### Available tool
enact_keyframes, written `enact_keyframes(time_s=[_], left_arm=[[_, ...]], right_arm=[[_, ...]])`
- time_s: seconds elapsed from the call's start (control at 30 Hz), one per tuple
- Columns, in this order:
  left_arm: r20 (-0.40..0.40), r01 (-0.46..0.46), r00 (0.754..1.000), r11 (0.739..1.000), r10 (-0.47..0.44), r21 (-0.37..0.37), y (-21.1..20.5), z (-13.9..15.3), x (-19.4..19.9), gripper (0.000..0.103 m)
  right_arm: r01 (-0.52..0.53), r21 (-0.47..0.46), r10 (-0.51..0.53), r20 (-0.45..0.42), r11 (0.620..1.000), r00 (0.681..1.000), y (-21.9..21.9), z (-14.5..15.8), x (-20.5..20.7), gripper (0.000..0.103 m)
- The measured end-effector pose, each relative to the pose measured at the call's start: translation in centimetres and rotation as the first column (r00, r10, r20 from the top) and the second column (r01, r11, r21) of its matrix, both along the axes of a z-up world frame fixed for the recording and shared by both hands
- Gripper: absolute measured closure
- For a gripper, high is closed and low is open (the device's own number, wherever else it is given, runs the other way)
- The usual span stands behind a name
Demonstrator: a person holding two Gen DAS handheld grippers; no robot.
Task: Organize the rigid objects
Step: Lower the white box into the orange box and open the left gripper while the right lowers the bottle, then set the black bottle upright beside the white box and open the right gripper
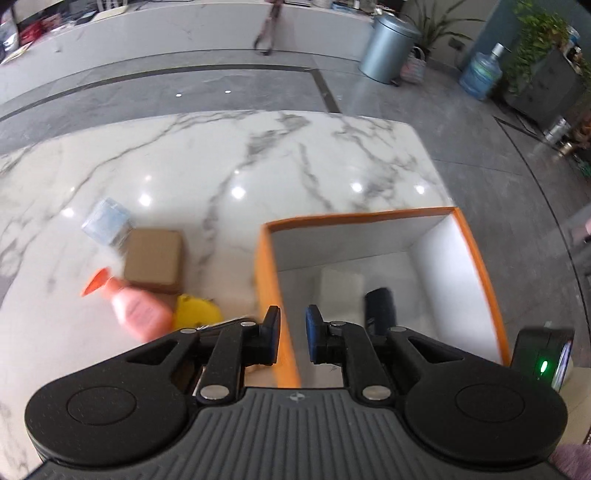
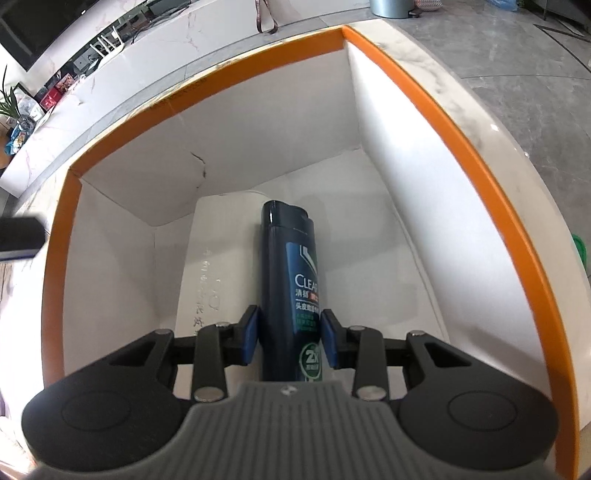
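Where the white marble surface (image 1: 258, 166) with grey veins ends, a grey tiled floor (image 1: 461, 122) begins, and on it stand a metal bin (image 1: 388, 48), a blue water jug (image 1: 480, 74) and green plants (image 1: 543, 40). Behind, a long white counter (image 1: 147, 33) runs across the room. On the surface, at its right side, stands an open box (image 1: 476, 258) with orange rim and white walls. Left of the box lie a brown carton (image 1: 153, 258), a pale blue pack (image 1: 107, 221), a pink bottle (image 1: 136, 310) with orange cap, and something yellow (image 1: 195, 310); they are blurred. The left tongs (image 1: 291, 332) hang over the left wall of the box, the pads close together with nothing between them. The right tongs (image 2: 290, 336) are inside the box, clamped on a dark blue shampoo bottle (image 2: 288, 258), whose cap points to the far wall. Beside the bottle, on the box floor, lies a white flat pack (image 2: 218, 258), touching it on its left.
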State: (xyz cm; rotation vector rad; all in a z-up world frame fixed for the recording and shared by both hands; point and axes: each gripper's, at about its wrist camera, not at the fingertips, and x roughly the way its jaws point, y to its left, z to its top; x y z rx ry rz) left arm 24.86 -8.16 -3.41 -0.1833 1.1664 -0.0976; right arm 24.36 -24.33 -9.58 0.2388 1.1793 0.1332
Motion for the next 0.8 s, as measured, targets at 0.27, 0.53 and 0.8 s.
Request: enact_keyframes(time_s=[0.27, 0.53, 0.8], left_arm=[[-0.088, -0.014, 0.996, 0.991, 0.002, -0.133, 1.6, -2.6, -1.5, 0.085], [-0.071, -0.001, 0.997, 0.99, -0.008, -0.138, 1.7, -2.9, -1.7, 0.091], [-0.078, -0.012, 0.997, 0.99, 0.001, -0.144, 2.0, -3.0, -1.5, 0.092]], right_arm=[[-0.043, -0.003, 0.043, 0.007, 0.999, 0.999, 3.4, -0.5, 0.9, 0.067], [-0.083, 0.021, 0.082, 0.035, 0.996, 0.996, 4.5, -1.4, 1.4, 0.067], [-0.148, 0.06, 0.144, 0.058, 0.987, 0.988, 6.2, -1.1, 4.5, 0.067]])
